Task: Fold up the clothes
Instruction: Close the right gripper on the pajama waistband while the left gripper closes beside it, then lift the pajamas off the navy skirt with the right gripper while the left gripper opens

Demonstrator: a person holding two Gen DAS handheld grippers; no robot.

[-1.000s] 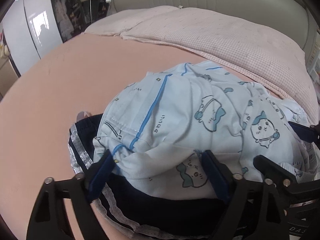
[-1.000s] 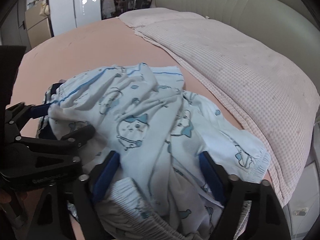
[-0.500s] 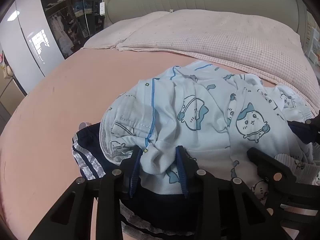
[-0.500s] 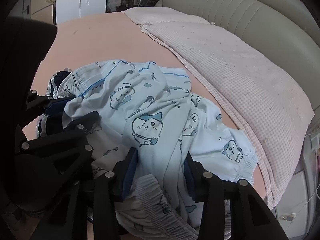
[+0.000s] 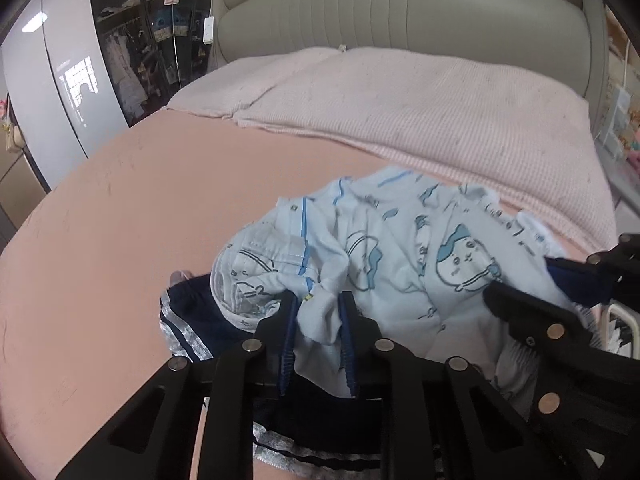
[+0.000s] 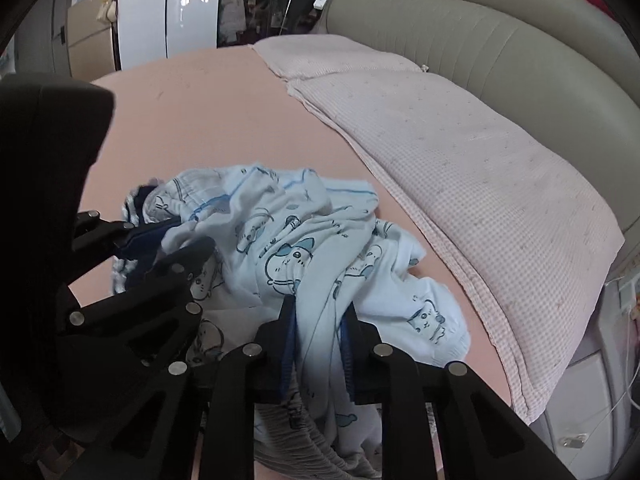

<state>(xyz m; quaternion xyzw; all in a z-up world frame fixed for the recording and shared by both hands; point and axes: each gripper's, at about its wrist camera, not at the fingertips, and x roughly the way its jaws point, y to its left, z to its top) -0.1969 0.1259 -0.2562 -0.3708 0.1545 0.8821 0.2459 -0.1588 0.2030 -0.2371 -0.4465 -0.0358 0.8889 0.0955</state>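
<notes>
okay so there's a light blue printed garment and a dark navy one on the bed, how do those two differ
The light blue cartoon-print garment is pale with blue piping; the navy garment is dark with silvery stripes along its edge. The light blue garment lies crumpled on top; the navy garment sits mostly hidden beneath. The left gripper and right gripper are each closing on a bunch of the light blue garment; neither grips the navy garment. Both lie on the pink sheet.

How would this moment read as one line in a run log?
left gripper: closing on light-blue pyjama garment | right gripper: closing on it | navy garment: underneath
</notes>
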